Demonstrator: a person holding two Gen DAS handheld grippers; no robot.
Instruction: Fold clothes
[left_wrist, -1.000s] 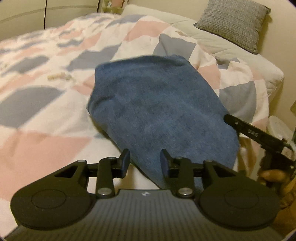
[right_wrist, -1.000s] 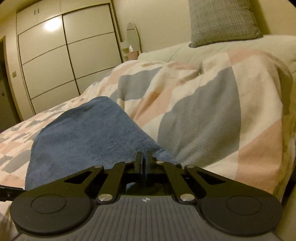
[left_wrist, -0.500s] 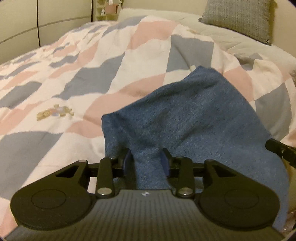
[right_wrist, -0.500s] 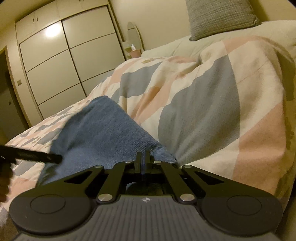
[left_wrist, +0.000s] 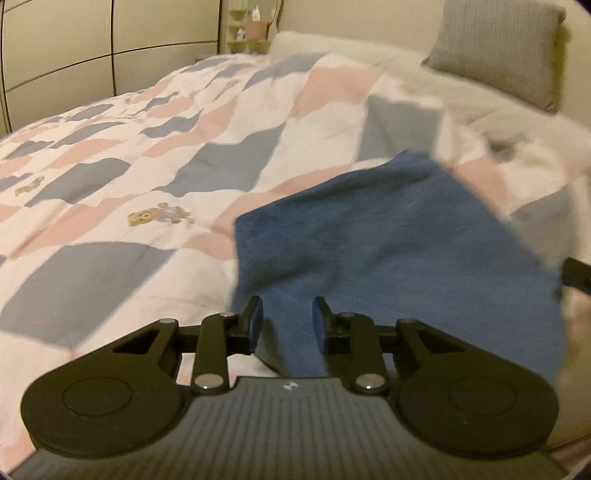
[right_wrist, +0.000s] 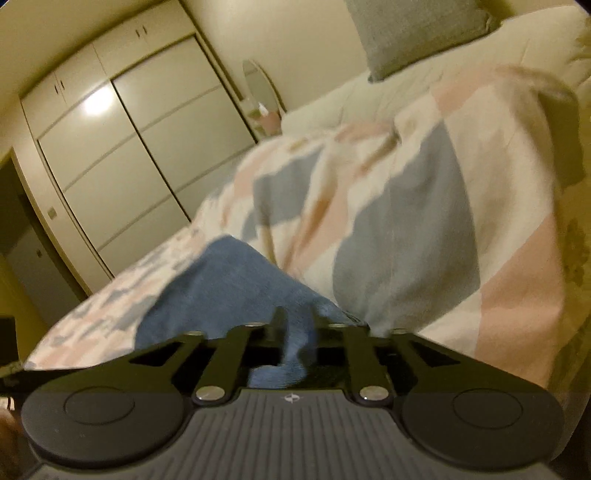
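Cloth mid-fold on the bed

My left gripper (left_wrist: 287, 325) is closing on the cloth (left_wrist: 399, 236); my right gripper (right_wrist: 298, 325) is opening to release it.

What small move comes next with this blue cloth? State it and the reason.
Probably finish closing the left gripper on the blue cloth ridge between its closing jaws. The right gripper is opening around its corner, so the left needs a firm hold before the cloth moves on the quilt.

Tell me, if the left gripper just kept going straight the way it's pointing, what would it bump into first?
Most likely the blue cloth: a fold of it already lies between the closing jaws of the left gripper, with more directly ahead on the patterned quilt.
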